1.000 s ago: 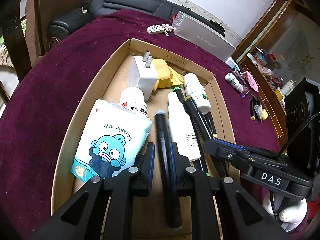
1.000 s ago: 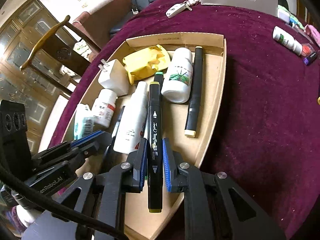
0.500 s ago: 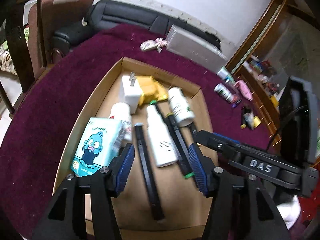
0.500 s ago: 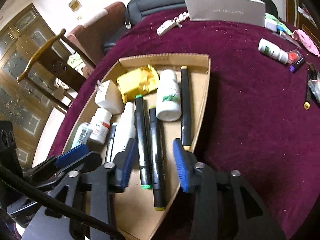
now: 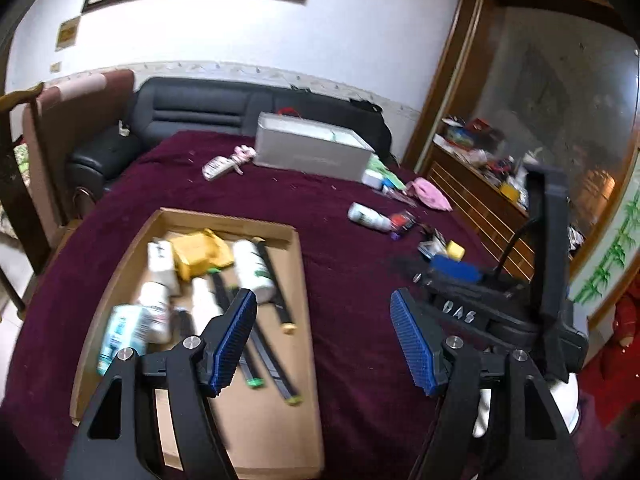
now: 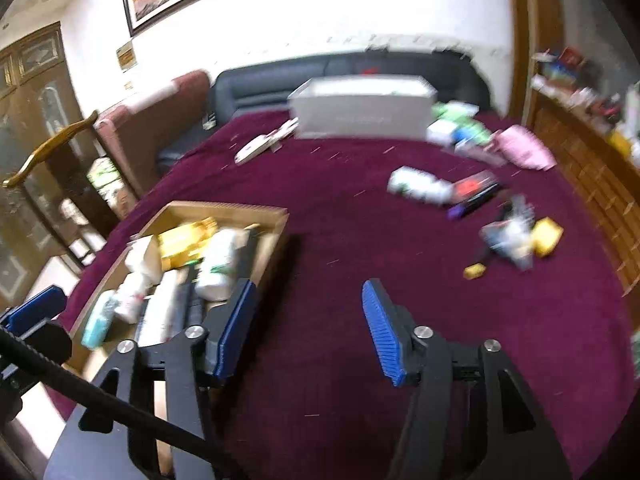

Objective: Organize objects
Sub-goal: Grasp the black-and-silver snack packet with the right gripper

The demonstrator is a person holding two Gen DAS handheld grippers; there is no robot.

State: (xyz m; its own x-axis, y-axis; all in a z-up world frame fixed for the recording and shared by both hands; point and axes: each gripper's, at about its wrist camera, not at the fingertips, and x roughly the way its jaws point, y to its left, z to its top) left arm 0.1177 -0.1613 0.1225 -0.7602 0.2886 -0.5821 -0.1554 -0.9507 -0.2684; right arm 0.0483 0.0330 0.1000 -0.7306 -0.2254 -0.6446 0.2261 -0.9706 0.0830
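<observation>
Your left gripper [image 5: 322, 340] was released, its blue pads spreading wider with nothing between them, and it hung above the near right edge of the cardboard tray [image 5: 224, 216]. Your right gripper [image 6: 306, 330] was likewise empty and opening, over bare maroon cloth [image 6: 340, 208] just right of the tray. Inside the tray lay the sorted things: black markers [image 5: 276, 280] side by side, a white bottle with a green label [image 5: 254, 270], a slim white bottle [image 5: 206, 304], a yellow packet [image 5: 202, 252], a white plug [image 5: 160, 260] and a blue-and-white tissue pack [image 5: 120, 330] at the near left. By my reading, a good share of the job was finished. Still loose on the cloth, well to the right and farther off, were a small white bottle [image 6: 416, 186], a red-and-black item [image 6: 474, 188], yellow pieces [image 6: 546, 236] and a pink cloth [image 6: 520, 146]. The grey box [image 5: 312, 152] and a key fob [image 5: 218, 166] sat at the far side.
</observation>
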